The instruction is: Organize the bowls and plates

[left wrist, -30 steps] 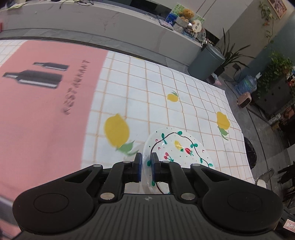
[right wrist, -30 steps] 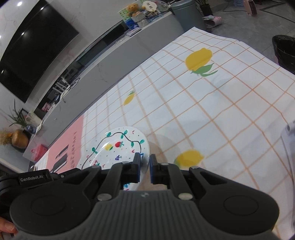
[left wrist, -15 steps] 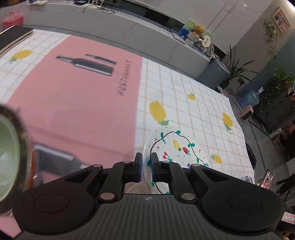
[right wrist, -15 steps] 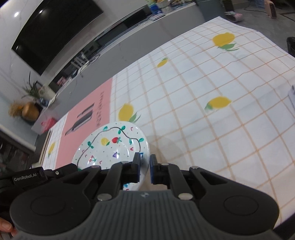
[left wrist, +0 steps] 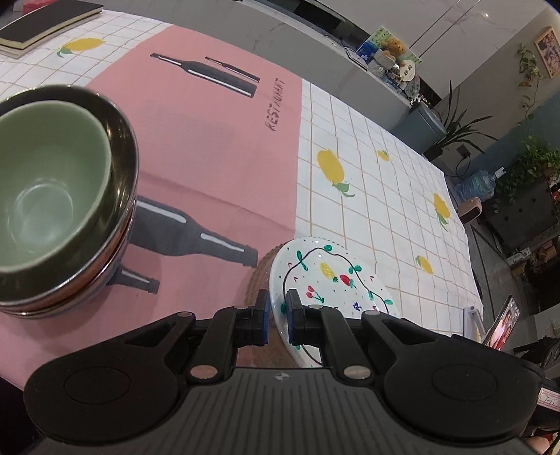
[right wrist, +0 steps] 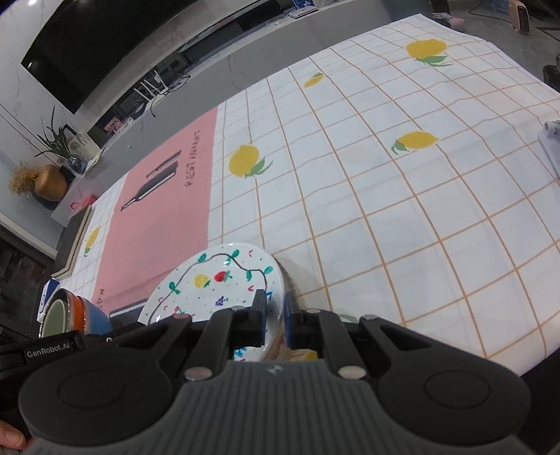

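A white plate point(left wrist: 332, 276) painted with fruit and a dark vine is held above the tablecloth, tilted. My left gripper point(left wrist: 276, 311) is shut on its near-left rim. In the right wrist view my right gripper point(right wrist: 274, 315) is shut on the right rim of the same plate point(right wrist: 217, 280). A pale green bowl point(left wrist: 45, 182) sits nested in a steel bowl point(left wrist: 122, 168) at the left, on the pink panel. The same stack of bowls point(right wrist: 70, 315) shows orange and blue sides at the lower left. A brownish woven thing point(left wrist: 259, 280) peeks out under the plate's edge; what it is I cannot tell.
A black notebook point(left wrist: 42, 28) lies at the far left corner of the table. A white stand point(right wrist: 551, 143) sits at the right edge of the lemon-print cloth point(right wrist: 385, 210). A phone point(left wrist: 504, 322) shows beyond the near right corner.
Both grippers have carried the plate to the left, from the checked lemon cloth toward the pink panel. The stack of bowls has come into view at the left.
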`<state>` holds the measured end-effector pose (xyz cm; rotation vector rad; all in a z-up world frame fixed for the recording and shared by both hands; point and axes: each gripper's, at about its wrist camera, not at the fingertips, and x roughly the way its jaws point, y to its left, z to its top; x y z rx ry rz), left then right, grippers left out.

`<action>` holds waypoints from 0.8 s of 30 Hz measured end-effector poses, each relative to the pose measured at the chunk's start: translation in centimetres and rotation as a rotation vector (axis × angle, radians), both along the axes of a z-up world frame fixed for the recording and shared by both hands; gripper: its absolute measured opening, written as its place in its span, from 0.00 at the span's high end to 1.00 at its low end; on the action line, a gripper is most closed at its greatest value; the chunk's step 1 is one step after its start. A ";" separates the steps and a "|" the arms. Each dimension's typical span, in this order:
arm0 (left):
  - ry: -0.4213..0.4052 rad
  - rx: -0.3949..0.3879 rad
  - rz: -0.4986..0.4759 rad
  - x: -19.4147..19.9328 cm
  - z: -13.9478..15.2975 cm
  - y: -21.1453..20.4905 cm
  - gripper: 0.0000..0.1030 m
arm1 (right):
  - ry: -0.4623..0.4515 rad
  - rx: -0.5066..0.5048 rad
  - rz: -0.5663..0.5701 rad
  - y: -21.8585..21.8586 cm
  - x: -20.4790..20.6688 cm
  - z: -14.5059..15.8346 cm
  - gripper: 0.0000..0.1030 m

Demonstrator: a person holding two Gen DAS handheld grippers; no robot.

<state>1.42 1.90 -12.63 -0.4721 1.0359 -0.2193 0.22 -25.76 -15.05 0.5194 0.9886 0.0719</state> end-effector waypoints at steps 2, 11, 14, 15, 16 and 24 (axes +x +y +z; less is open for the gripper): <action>-0.002 0.008 -0.004 -0.1 -0.1 0.0 0.91 | 0.000 -0.018 0.007 0.3 0.1 0.0 0.92; -0.009 0.060 -0.017 -0.2 -0.6 -0.7 0.90 | -0.007 -0.086 0.029 1.1 0.1 -0.3 0.92; -0.003 0.067 -0.022 -0.1 -0.7 -0.7 0.90 | -0.010 -0.112 0.036 1.4 0.2 -0.2 0.92; -0.003 0.073 -0.027 -0.1 -0.7 -0.8 0.90 | -0.010 -0.125 0.040 1.6 0.2 -0.2 0.92; -0.006 0.082 -0.031 -0.1 -0.7 -1.0 0.90 | -0.010 -0.137 0.045 1.7 0.2 -0.2 0.92; -0.025 0.137 -0.040 -0.1 -0.6 -1.6 0.91 | -0.025 -0.223 0.082 2.8 0.1 -0.1 0.92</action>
